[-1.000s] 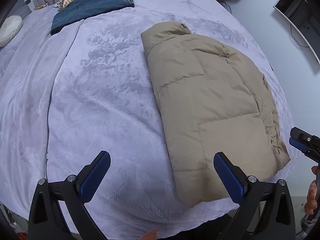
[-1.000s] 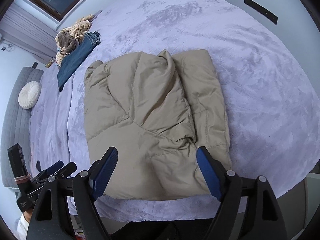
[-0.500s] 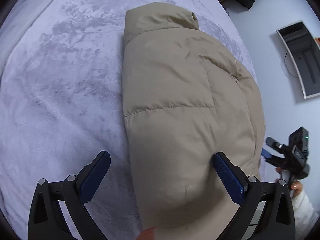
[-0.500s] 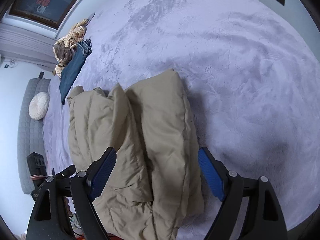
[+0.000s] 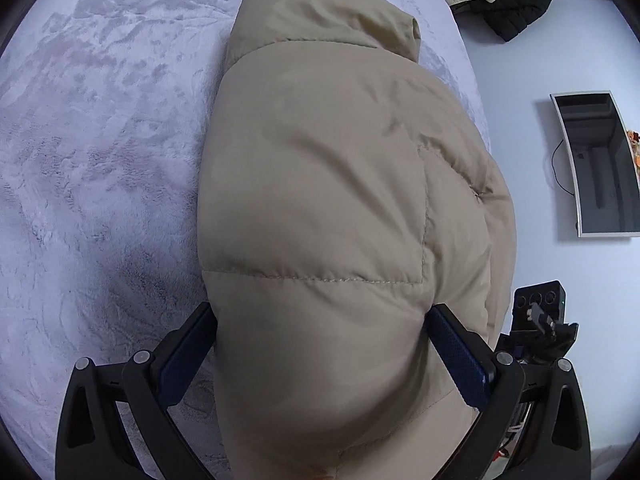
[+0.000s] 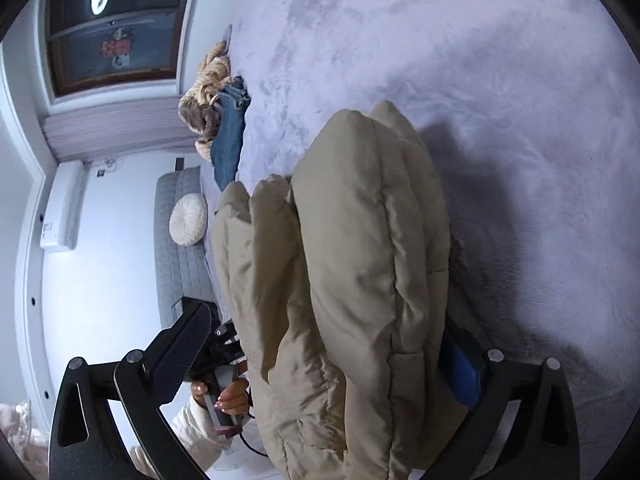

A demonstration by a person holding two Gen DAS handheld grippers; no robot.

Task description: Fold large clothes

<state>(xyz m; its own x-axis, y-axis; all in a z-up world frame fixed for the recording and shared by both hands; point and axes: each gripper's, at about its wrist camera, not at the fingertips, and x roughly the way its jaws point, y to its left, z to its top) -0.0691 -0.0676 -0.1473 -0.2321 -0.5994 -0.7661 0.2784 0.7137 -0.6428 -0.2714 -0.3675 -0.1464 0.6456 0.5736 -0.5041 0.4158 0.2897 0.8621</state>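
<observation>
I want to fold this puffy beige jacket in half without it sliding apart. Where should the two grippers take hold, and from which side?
Grip the jacket at its thick near end, at the bed's edge, from the near side, left gripper and right gripper side by side. The stacked layers bulge there, so wide jaws can straddle them all.

Both grippers (image 5: 320, 354) (image 6: 320, 354) — fingers spread wide

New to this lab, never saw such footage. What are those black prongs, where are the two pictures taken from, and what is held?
No robot here: a person holds a two-finger gripper in each hand, each with a fisheye camera looking along its fingers. One picture is from the left gripper, one from the right gripper. Both straddle a folded beige puffer jacket on a lilac bed cover, open, not clamped; the right one's jaws have just been opening. Jeans lie farther back.
</observation>
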